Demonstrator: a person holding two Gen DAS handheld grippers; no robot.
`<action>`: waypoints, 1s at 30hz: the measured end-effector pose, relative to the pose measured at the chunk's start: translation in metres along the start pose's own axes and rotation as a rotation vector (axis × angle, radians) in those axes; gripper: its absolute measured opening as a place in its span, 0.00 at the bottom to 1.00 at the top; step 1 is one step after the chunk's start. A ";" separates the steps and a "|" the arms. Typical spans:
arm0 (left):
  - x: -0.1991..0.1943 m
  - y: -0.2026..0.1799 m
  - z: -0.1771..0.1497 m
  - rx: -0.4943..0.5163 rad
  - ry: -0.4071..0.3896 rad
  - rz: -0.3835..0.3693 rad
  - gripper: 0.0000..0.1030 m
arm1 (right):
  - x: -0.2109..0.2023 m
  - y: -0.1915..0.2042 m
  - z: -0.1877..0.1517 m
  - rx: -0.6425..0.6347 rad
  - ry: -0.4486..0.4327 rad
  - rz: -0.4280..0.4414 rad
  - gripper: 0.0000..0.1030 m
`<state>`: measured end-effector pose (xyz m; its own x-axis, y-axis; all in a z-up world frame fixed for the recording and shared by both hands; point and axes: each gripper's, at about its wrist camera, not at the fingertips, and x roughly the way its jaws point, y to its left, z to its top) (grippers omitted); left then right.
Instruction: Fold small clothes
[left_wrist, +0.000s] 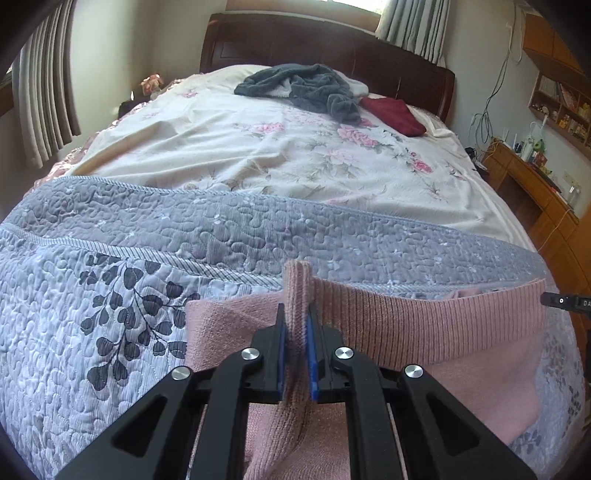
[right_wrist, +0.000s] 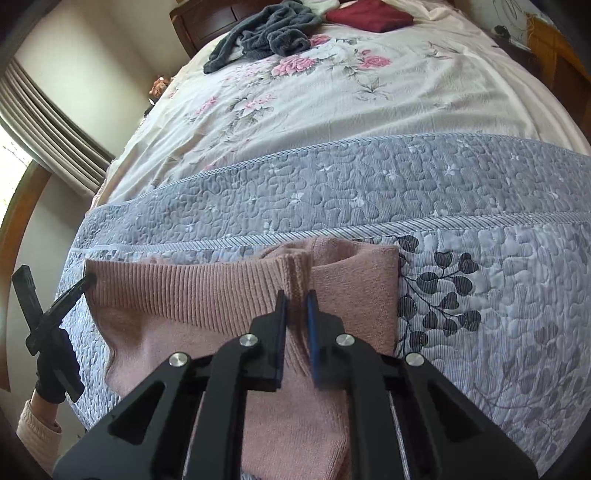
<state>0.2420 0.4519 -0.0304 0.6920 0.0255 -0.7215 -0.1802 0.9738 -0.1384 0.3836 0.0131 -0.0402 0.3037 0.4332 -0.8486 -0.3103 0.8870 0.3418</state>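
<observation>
Left wrist: the left gripper (left_wrist: 296, 325) pinches a raised fold of the pink sweater (left_wrist: 424, 332), which lies on the grey quilt (left_wrist: 110, 295). Right wrist: the right gripper (right_wrist: 296, 314) clamps the sweater's ribbed hem (right_wrist: 184, 291)

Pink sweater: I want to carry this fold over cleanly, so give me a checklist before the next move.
1. Left tongs shut on the pink sweater, ribbed hem pinched between the pads: ok.
2. Right tongs shut on the hem: ok, though the pinch looks shallower.
3. Hem between both grips taut, without sag: ok.
4. Blue quilt ahead free of other items: ok.
5. Grey garment and red cloth far from the fold path: ok.
6. Lower layers of the sweater lying flat: cannot tell.
</observation>
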 end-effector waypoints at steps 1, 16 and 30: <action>0.008 0.001 -0.002 -0.001 0.011 0.008 0.09 | 0.008 -0.003 0.001 0.006 0.010 -0.007 0.09; 0.007 0.020 -0.037 0.014 0.052 0.087 0.41 | 0.017 -0.037 -0.044 0.068 0.045 -0.031 0.34; -0.032 -0.037 -0.119 0.120 0.155 -0.036 0.49 | -0.006 -0.039 -0.167 0.075 0.225 0.060 0.15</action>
<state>0.1433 0.3887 -0.0824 0.5792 -0.0358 -0.8144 -0.0662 0.9937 -0.0908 0.2439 -0.0506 -0.1158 0.0755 0.4467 -0.8915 -0.2516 0.8737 0.4164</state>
